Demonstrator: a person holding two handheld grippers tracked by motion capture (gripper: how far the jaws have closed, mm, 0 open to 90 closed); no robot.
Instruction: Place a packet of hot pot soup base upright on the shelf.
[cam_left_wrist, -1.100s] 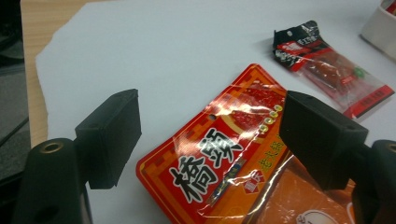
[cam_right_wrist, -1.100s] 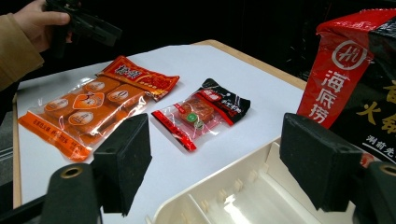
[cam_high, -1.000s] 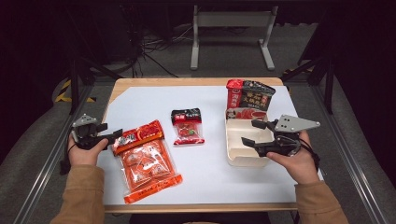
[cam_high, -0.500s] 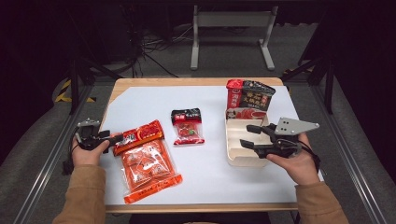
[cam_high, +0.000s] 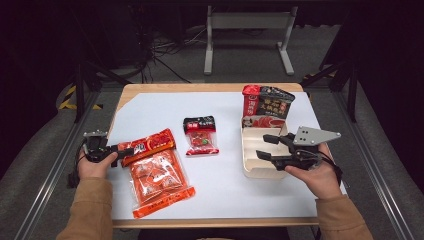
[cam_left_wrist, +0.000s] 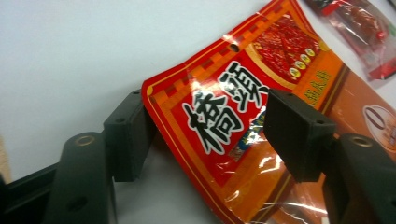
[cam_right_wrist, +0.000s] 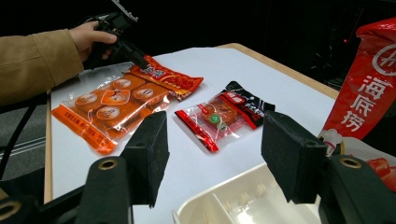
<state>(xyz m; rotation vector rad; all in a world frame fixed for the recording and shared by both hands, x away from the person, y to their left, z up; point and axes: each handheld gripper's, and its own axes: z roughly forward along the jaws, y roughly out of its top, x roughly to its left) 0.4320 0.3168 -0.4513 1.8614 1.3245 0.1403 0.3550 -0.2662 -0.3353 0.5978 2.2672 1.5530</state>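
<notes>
A red-orange snack packet (cam_high: 150, 145) with large white characters lies at the table's left, overlapping a clear orange pack (cam_high: 157, 182) of several wrapped pieces. My left gripper (cam_high: 125, 150) lies low at the packet's left end. In the left gripper view the packet's corner (cam_left_wrist: 233, 116) sits between the jaws, which have just been closing; a gap still shows at the pads (cam_left_wrist: 128, 135). My right gripper (cam_high: 261, 145) hovers over the white divided tray (cam_high: 255, 170), open with nothing between its pads (cam_right_wrist: 289, 158), after narrowing slightly.
A small red-and-black packet (cam_high: 201, 136) lies mid-table. A tall red-and-black bag (cam_high: 265, 105) stands behind the tray. The white sheet (cam_high: 150, 110) covers most of the wooden table. In the right gripper view, the other hand (cam_right_wrist: 88, 35) holds its gripper by the red packet (cam_right_wrist: 168, 77).
The left hand has sunk toward the table, bringing its jaws down around the red packet's end, and the jaws have narrowed. The right gripper's jaws have narrowed a little; that hand stayed put.
</notes>
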